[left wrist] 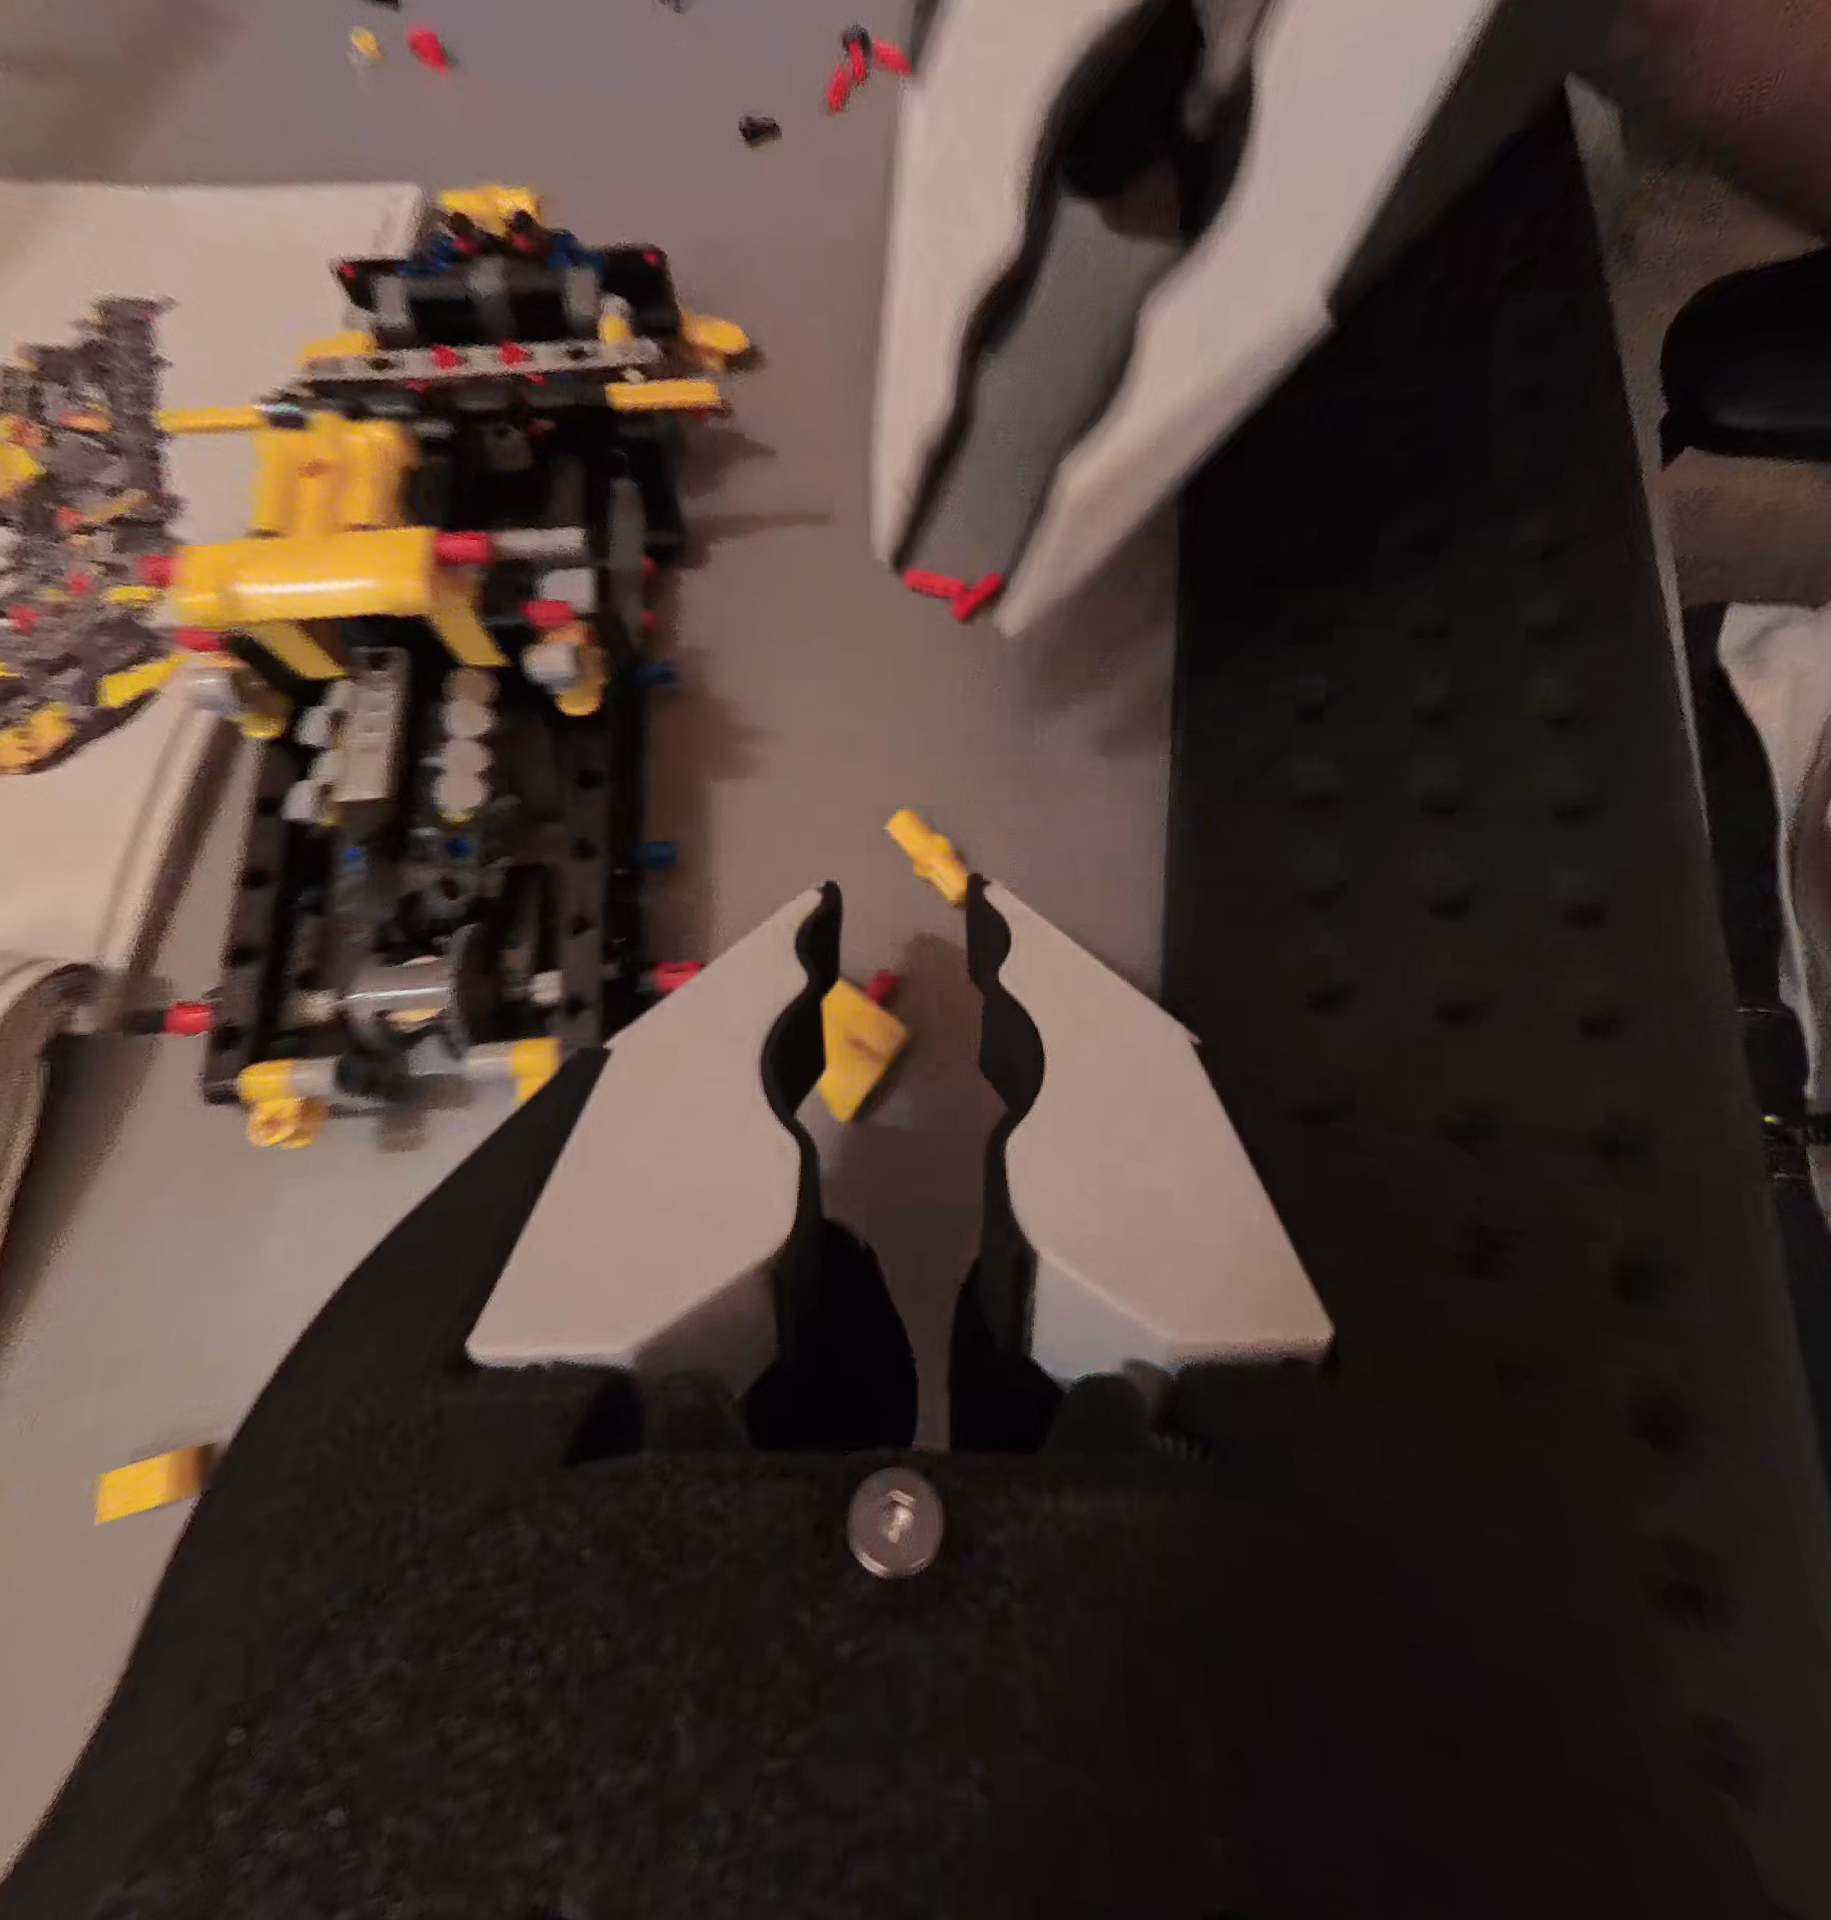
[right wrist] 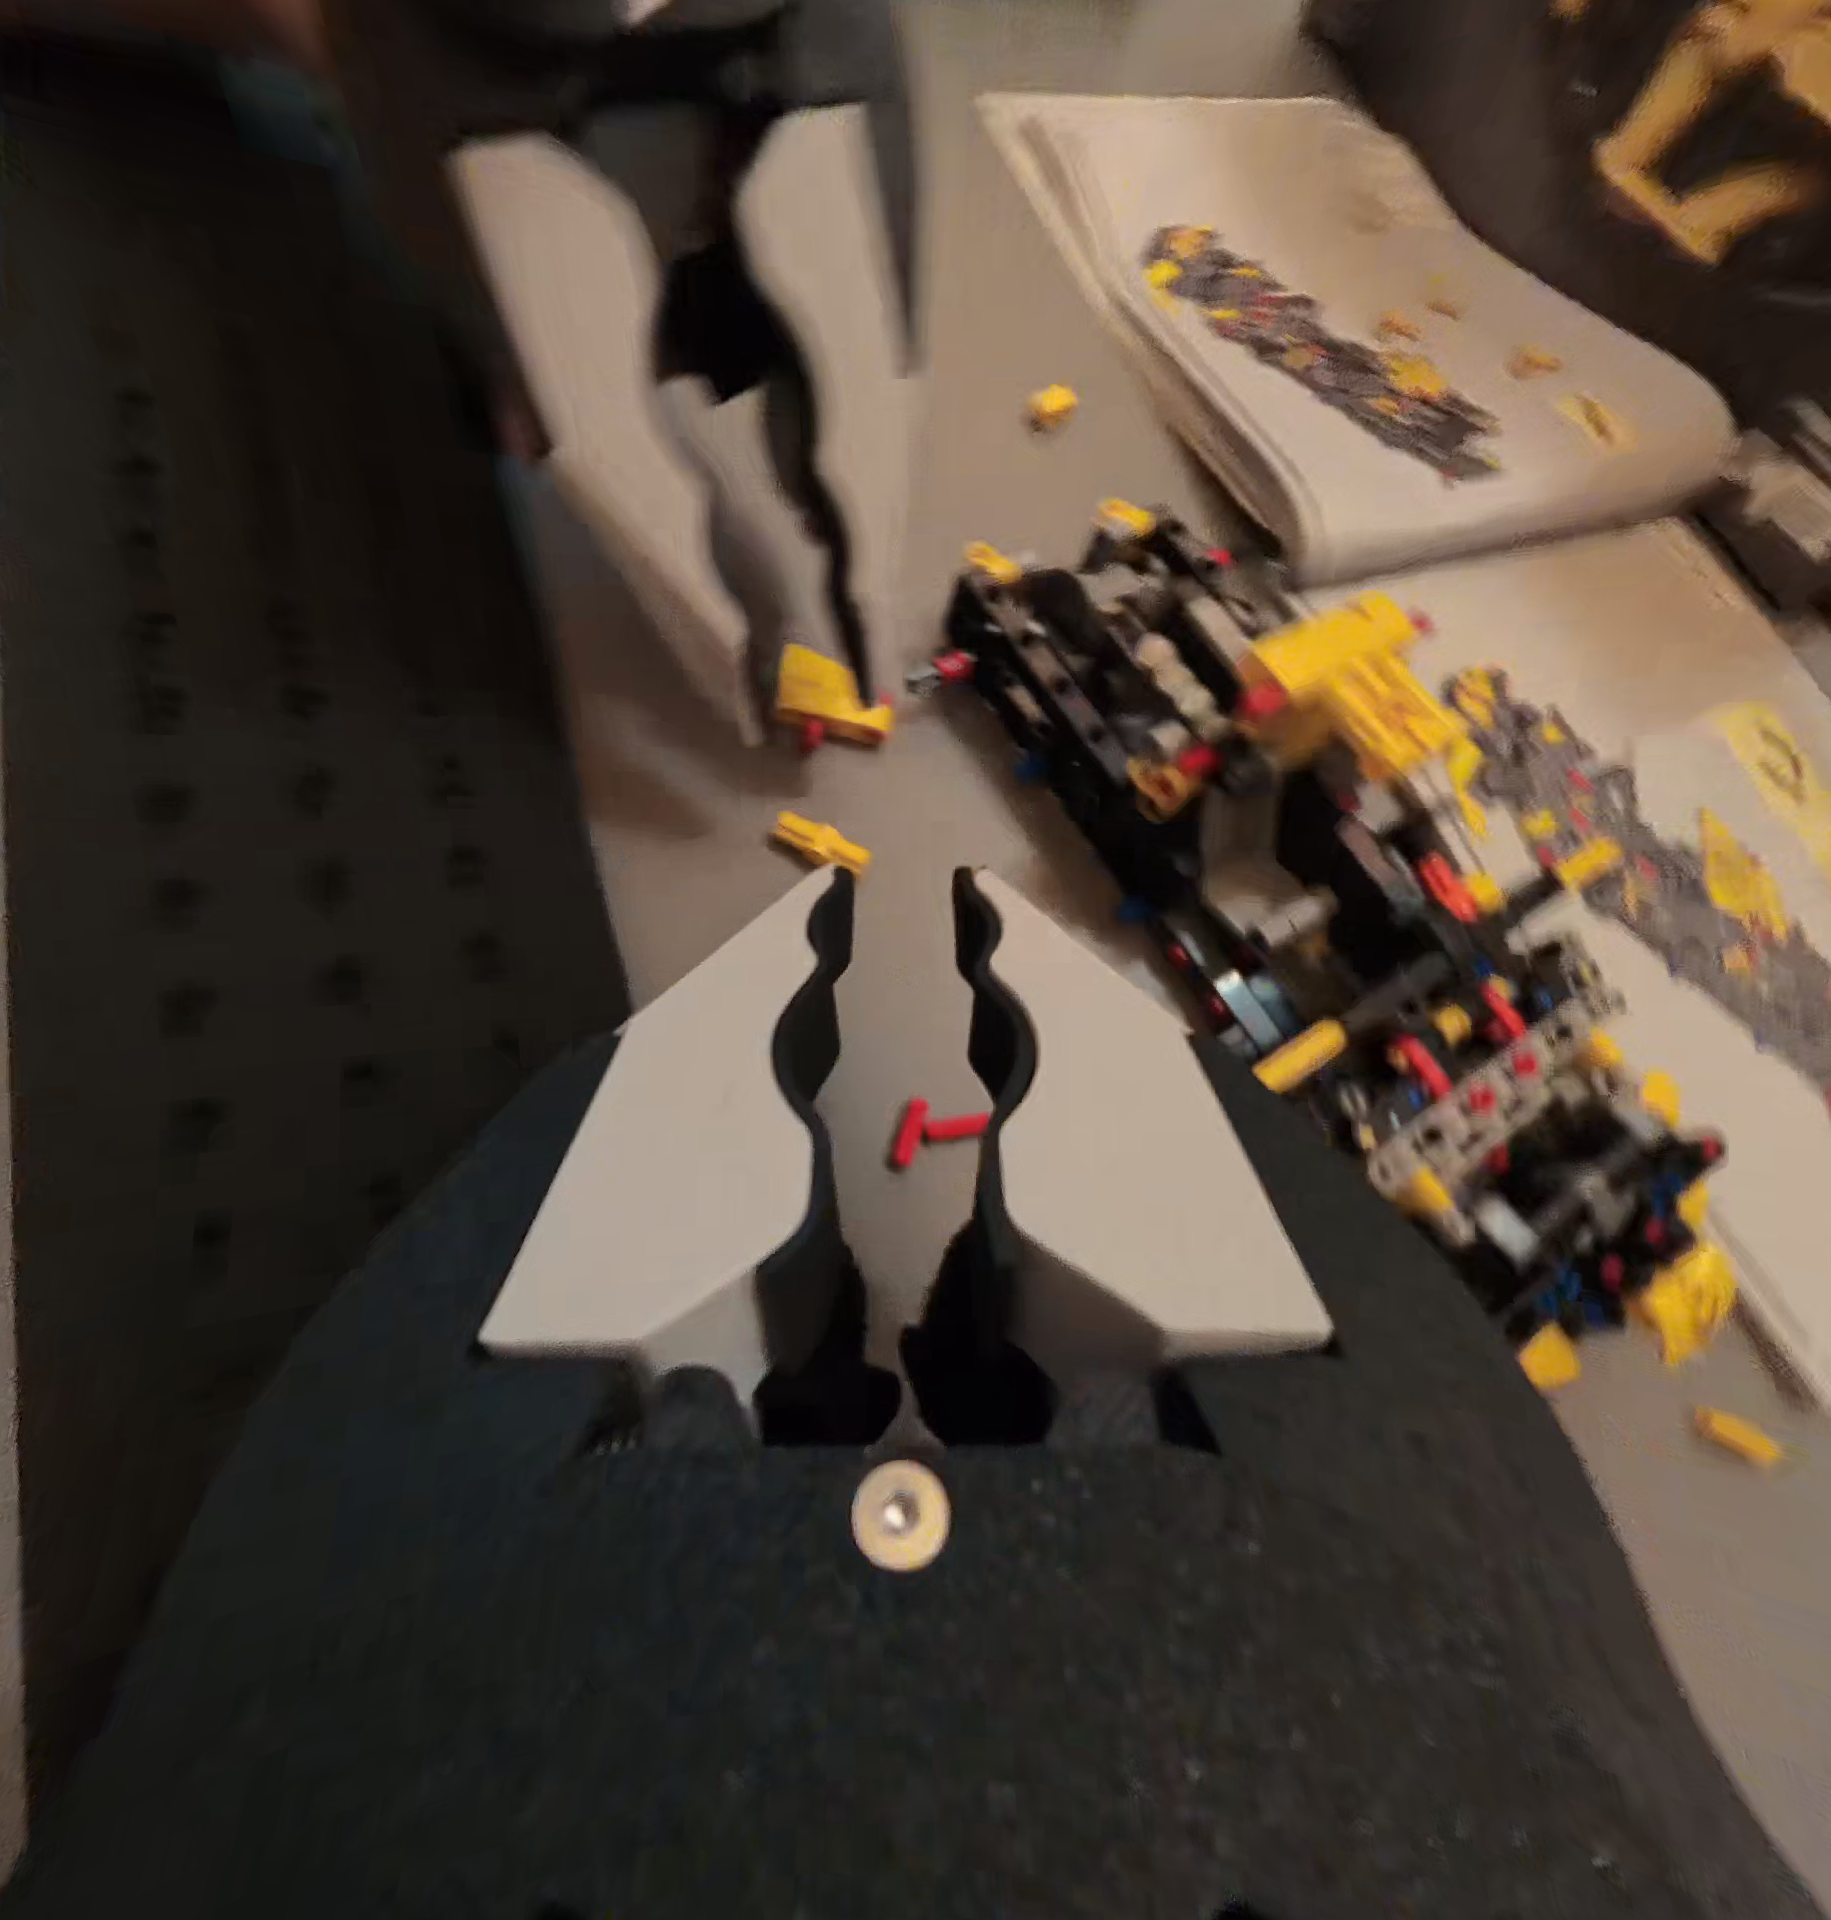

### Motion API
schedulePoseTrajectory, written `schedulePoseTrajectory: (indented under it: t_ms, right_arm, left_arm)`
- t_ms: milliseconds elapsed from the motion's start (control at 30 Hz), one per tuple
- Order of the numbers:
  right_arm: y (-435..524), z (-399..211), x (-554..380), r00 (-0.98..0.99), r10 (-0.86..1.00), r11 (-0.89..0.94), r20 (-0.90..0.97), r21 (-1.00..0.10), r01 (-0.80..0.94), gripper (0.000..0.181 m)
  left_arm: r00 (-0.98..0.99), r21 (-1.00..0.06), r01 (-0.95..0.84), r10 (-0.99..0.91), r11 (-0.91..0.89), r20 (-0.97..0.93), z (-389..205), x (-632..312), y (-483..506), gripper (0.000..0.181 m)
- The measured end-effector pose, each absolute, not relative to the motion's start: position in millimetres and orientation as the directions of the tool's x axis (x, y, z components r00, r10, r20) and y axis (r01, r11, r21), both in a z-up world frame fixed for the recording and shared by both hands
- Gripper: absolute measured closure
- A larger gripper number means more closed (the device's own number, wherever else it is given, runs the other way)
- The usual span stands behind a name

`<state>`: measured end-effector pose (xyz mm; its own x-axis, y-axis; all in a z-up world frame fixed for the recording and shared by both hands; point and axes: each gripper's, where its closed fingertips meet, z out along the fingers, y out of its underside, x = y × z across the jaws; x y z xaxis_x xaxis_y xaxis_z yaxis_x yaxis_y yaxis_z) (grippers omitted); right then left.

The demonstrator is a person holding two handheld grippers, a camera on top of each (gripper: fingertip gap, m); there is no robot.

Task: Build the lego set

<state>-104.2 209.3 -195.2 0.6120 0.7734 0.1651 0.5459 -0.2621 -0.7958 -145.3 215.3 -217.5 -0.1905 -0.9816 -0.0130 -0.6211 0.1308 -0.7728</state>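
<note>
I have both tools low over the grey worktop [left wrist: 817, 727], beside the half-built lego model [left wrist: 443, 665], a black beam chassis with yellow panels lying flat, one end resting on the open instruction booklet [right wrist: 1337, 343].

My left gripper [left wrist: 903, 894] has its fingers spread apart and holds nothing. Between them lies a yellow wedge-shaped panel [left wrist: 861, 1049] with a red pin in it; whether either finger touches it I cannot tell through the blur. A small yellow connector [left wrist: 926, 854] lies just past the tips.

My right gripper [right wrist: 903, 881] is likewise open and empty, with a red axle pin [right wrist: 937, 1129] on the worktop between its fingers and the yellow connector near its left tip.

I judge the wedge panel to be light, rigid, smooth plastic. It could skid or flip if pinched on its sloped face, so I would close on its two flat parallel sides, low down, and keep clear of the pin. The red pin is tiny and likely to roll; I would take it across the shaft. The model looks stiff but could shed parts, so I would brace it by the black beams, not the yellow panels.
</note>
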Motion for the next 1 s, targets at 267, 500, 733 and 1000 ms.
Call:
schedulePoseTrajectory:
  t_ms: [267, 500, 733, 1000]
  right_arm:
    - [223, -167, -87, 0.715, 0.699, -0.264, -0.022, -0.937, 0.229, 0.167]
    - [221, -181, -98, 0.693, 0.720, -0.305, -0.036, -0.913, 0.270, 0.168]
    - [225, -148, -105, 0.579, 0.705, -0.447, -0.410, -0.890, -0.086, 0.156]
    - [226, -131, -127, 0.465, 0.713, -0.493, -0.524, -0.847, -0.198, 0.160]
  left_arm:
    - [-0.132, -0.707, -0.707, -0.983, 0.000, 0.131, -239, -129, 201, 0.158]
    - [-0.172, -0.719, -0.677, -0.984, 0.157, -0.053, -237, -127, 211, 0.174]
    - [-0.053, -0.879, -0.356, -0.946, 0.317, -0.319, -157, -121, 239, 0.174]
    - [-0.003, -0.807, -0.281, -0.841, 0.520, -0.541, -138, -129, 239, 0.174]
